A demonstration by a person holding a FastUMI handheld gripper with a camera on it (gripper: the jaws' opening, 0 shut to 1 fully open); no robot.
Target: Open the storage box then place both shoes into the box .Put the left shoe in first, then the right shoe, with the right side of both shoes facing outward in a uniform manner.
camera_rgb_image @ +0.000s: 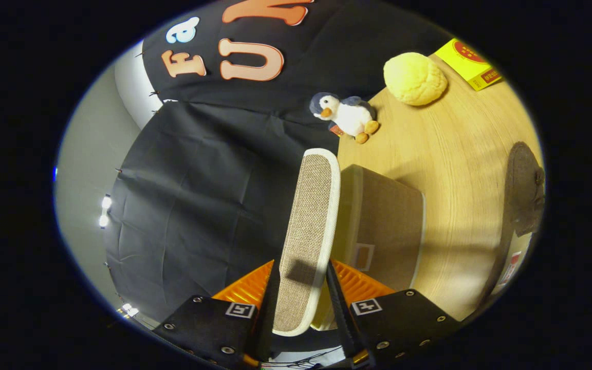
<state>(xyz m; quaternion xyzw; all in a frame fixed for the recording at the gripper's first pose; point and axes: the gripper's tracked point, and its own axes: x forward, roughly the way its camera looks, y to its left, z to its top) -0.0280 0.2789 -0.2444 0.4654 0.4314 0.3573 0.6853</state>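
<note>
Storage box [383, 226], a tan woven-fabric cube with cream trim, sits on the pale wooden table [460, 154], and its flat fabric lid [309, 231] stands lifted on edge, pinched between the fingers of the hand-held gripper [303, 295], which are closed in tight on both faces of the lid's near end. Beyond the box lie a plush penguin [345, 115], a round yellow cushion [414, 78] and a yellow carton [473, 64], with a dark brown shoe [524, 187] off beside the box.

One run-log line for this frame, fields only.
stage: opening box | gripper: shut on lid | lid: raised from storage box | shoes: not in box
</note>
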